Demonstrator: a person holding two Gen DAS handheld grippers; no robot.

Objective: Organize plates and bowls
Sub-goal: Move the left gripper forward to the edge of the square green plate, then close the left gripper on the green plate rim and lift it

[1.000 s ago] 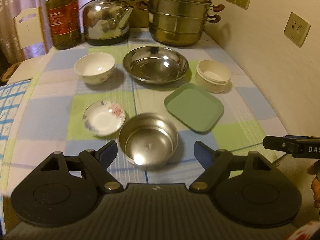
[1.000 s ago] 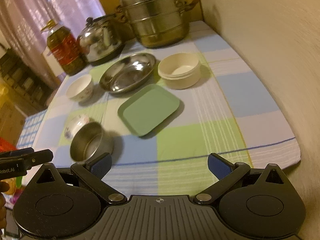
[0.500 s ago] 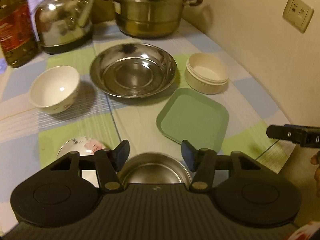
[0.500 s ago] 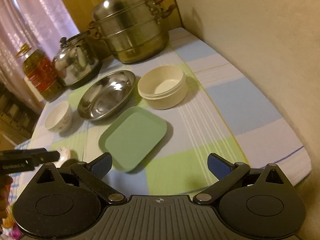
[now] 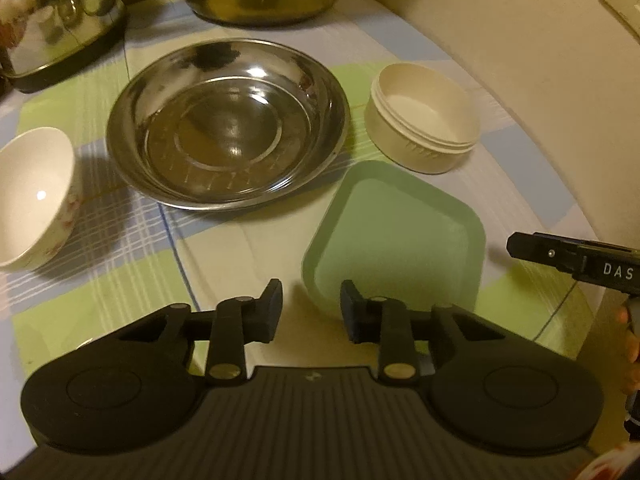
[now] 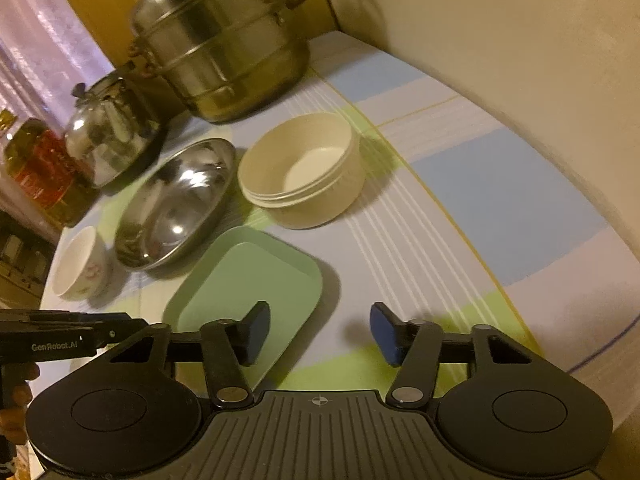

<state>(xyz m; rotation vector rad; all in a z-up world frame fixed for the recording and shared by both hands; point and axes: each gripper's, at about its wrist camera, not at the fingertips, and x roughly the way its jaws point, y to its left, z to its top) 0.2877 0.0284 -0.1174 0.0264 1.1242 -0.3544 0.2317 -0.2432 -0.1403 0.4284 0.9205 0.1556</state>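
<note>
A wide steel plate [image 5: 226,128] lies mid-table, also in the right wrist view [image 6: 176,204]. A cream round bowl [image 5: 424,116] stands to its right, also in the right wrist view [image 6: 302,168]. A green square plate [image 5: 396,236] lies nearer, also in the right wrist view [image 6: 248,284]. A white flowered bowl [image 5: 34,200] stands at the left. My left gripper [image 5: 310,310] is open and empty, just short of the green plate's near corner. My right gripper [image 6: 318,334] is open and empty, its left finger over the green plate's near right edge.
A steel kettle [image 6: 110,132], a big steel steamer pot [image 6: 224,52] and an oil bottle [image 6: 40,168] stand at the back. The wall [image 6: 500,40] runs along the table's right side. The checked cloth [image 6: 500,200] reaches the table's right edge.
Both grippers moved forward and lower over the table. The small steel bowl and flowered saucer dropped out of the left view. Both grippers' jaws narrowed but stay open.
</note>
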